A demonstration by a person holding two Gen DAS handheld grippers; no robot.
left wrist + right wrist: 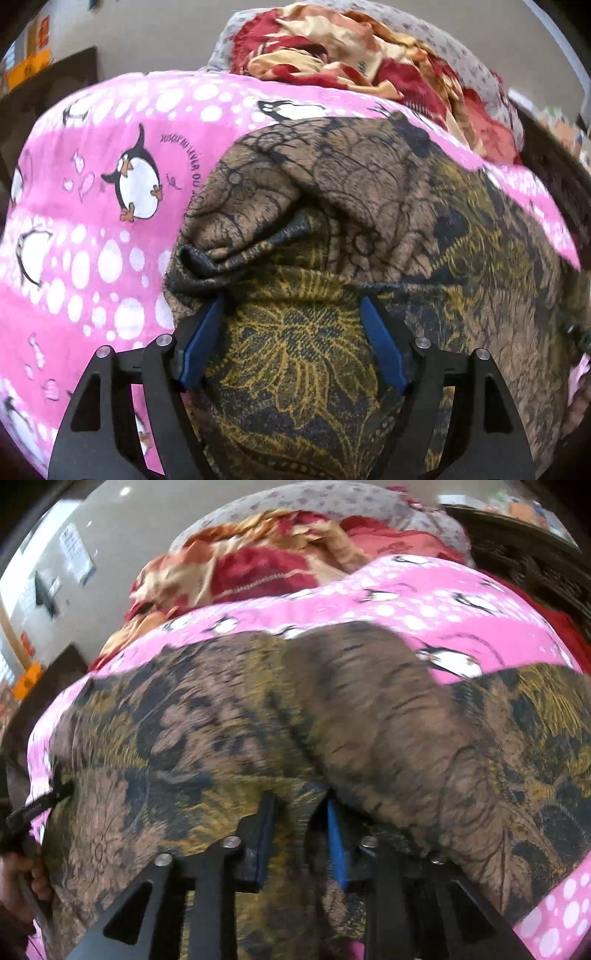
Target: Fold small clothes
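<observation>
A brown and mustard patterned garment (369, 206) lies bunched on a pink penguin-print sheet (92, 206). My left gripper (291, 302) stands open over its mustard flowered part, with nothing pinched. A dark rolled hem (229, 251) lies just past its left fingertip (216, 306). In the right wrist view the same garment (207, 716) fills the middle, with a thick brown fold (388, 716) rising on the right. My right gripper (300, 801) is open by a narrow gap at the foot of that fold. Cloth shows between its blue pads, which do not press on it.
A crumpled red and cream floral cloth (351, 48) lies on a grey spotted cloth (476, 74) beyond the sheet. Dark carved wooden furniture (535, 565) stands at the right. At the left edge of the right wrist view, a hand (22, 882) holds the other gripper (33, 808).
</observation>
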